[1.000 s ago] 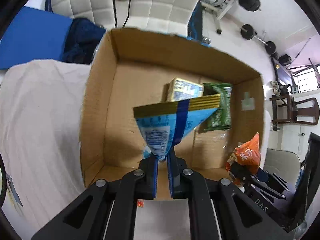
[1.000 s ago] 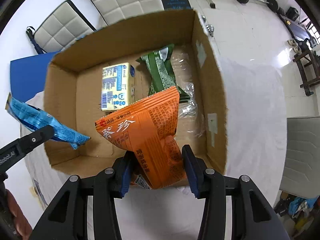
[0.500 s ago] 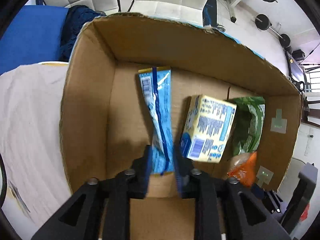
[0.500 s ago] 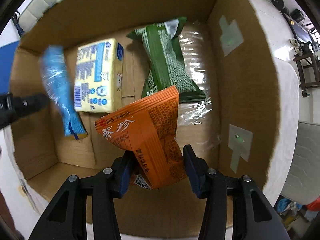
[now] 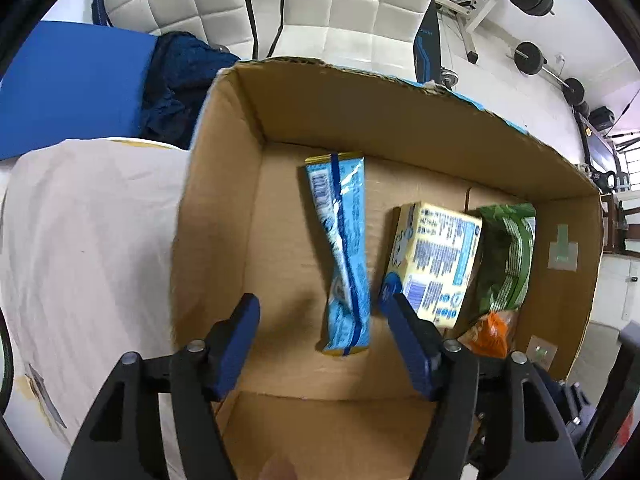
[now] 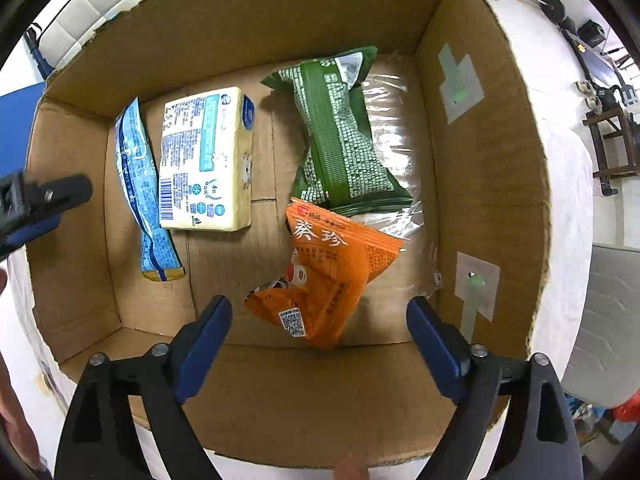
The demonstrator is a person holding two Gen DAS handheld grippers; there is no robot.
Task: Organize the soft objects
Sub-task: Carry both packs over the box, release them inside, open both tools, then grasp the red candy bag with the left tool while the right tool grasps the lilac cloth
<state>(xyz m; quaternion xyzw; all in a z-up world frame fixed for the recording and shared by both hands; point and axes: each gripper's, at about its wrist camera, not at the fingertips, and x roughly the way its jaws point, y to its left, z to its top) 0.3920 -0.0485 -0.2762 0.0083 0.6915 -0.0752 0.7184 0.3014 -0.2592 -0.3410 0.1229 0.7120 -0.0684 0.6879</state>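
Both tools stand wide apart over the cardboard box point(image 6: 492, 152), gripping nothing. The blue packet point(image 5: 346, 252) lies at nine o'clock of the box floor, the orange packet point(image 6: 328, 280) toward six. Release looks finished; next, withdraw and fetch more.

A: Left wrist view, orange packet point(image 5: 490, 330)?
B: Mostly hidden behind the yellow pack point(image 5: 434, 266) and the gripper finger. Green packet point(image 5: 506, 258) partly covered too.
A: Right wrist view?
B: Left gripper point(image 6: 36, 204) cut off by the edge. Packet print too small to read.
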